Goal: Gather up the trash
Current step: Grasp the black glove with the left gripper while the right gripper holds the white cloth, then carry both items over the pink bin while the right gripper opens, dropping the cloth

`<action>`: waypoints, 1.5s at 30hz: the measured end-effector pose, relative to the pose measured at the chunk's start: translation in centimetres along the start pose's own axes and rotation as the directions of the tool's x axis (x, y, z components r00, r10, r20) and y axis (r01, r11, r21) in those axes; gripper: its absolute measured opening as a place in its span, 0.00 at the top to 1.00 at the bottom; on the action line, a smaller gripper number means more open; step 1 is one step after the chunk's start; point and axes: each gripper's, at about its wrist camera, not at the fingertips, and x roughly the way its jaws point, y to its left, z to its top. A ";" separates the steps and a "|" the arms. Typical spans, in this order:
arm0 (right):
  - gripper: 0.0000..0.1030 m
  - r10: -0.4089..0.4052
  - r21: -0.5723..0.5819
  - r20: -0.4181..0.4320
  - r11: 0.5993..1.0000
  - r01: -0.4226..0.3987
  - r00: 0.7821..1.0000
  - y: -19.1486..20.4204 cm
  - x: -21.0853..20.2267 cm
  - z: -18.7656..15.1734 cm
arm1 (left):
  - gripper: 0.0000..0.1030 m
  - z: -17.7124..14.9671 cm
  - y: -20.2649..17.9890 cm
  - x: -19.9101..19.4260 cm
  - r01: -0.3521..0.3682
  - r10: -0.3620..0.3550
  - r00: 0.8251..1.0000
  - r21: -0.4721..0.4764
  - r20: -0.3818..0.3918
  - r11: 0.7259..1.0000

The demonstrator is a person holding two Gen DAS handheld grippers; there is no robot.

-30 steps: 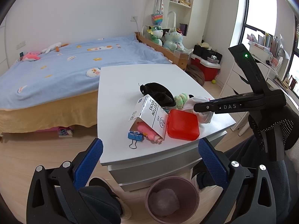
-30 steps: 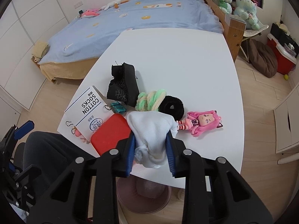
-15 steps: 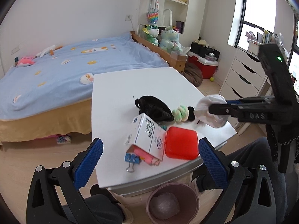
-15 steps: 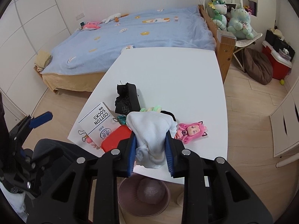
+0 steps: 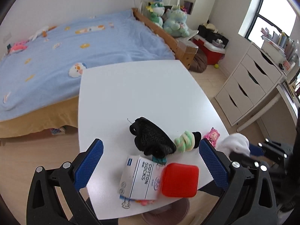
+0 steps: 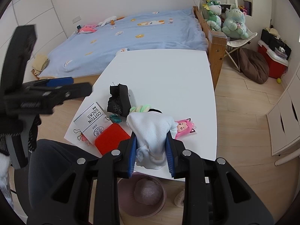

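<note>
My right gripper (image 6: 151, 153) is shut on a crumpled white cloth (image 6: 152, 131) and holds it above the near edge of the white table (image 6: 165, 78), just over a pink trash bin (image 6: 142, 196) on the floor. The cloth also shows in the left wrist view (image 5: 234, 144). My left gripper (image 5: 150, 161) is open and empty above the table's near left side. On the table lie a cotton socks box (image 5: 139, 176), a red case (image 5: 180, 180), a black sock bundle (image 5: 151, 140), a green-and-yellow sock roll (image 5: 184, 143) and a pink doll (image 6: 182, 128).
A blue bed (image 5: 65, 50) stands behind the table. A white drawer unit (image 5: 249, 86) is at the right. Binder clips (image 6: 114, 119) lie by the box. The bin holds a wad of trash (image 6: 147, 192). My dark-trousered legs (image 6: 56, 166) are at the table's near edge.
Both grippers have risen and drawn back from the table. The right gripper has carried the white cloth towards the near edge, over the bin. The left gripper stayed open.
</note>
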 end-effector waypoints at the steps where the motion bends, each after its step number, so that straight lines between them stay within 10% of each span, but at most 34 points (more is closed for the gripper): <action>1: 0.73 0.000 0.002 0.000 1.000 0.000 1.000 -0.1 0.0 0.0 | 0.05 0.5 0.1 0.9 0.006 -0.007 1.000 -0.018 -0.030 1.000; 13: 0.73 -0.003 0.017 0.005 1.000 0.003 1.000 -0.9 -0.2 -0.2 | 0.06 1.6 1.9 7.2 -0.003 -0.030 0.977 -0.154 -0.213 0.988; 21: 0.73 -0.003 0.021 0.004 1.000 0.003 1.000 -1.0 0.0 -0.2 | 0.45 1.5 1.7 8.6 -0.010 -0.031 0.968 -0.164 -0.248 0.986; 27: 0.73 -0.006 0.022 0.009 1.000 0.006 1.000 -1.0 0.1 -0.1 | 0.81 1.9 2.1 8.2 -0.004 -0.029 0.979 -0.163 -0.201 0.987; 45: 0.73 -0.011 -0.014 0.037 1.000 0.011 0.999 0.0 -1.4 0.1 | 0.87 2.6 0.7 1.9 -0.002 0.002 1.000 -0.049 0.002 0.999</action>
